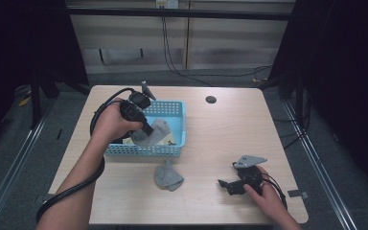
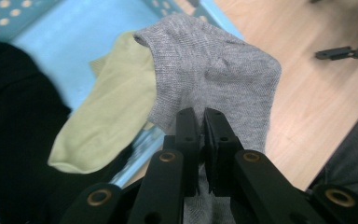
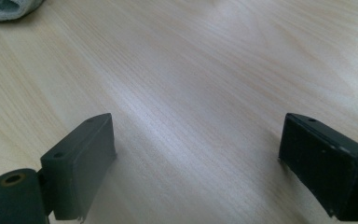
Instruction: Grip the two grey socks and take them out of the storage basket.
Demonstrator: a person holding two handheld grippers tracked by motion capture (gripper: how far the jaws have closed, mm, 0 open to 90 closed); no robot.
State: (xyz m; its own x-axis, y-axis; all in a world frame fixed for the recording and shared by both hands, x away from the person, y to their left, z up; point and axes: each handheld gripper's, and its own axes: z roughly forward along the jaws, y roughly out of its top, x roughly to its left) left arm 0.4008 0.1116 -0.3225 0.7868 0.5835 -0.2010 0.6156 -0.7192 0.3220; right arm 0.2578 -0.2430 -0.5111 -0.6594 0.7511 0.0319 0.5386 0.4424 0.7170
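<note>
My left gripper (image 1: 148, 132) hangs over the blue basket (image 1: 179, 132), shut on a grey sock (image 2: 214, 70) that dangles from its jaws. That same grey sock (image 1: 155, 132) sits lifted above the basket's inside. A pale green sock (image 2: 107, 121) and a black cloth (image 2: 14, 121) lie in the basket beneath it. A second grey sock (image 1: 168, 176) rests on the table in front of the basket; its edge (image 3: 4, 9) is at the top left of the right gripper view. My right gripper (image 1: 226, 184) sits low on the table at the right, jaws wide apart and empty.
The wooden table (image 1: 220, 129) has a dark round hole (image 1: 211, 99) near its far edge. Cables trail from both grippers. Dark floor and metal rails surround the table.
</note>
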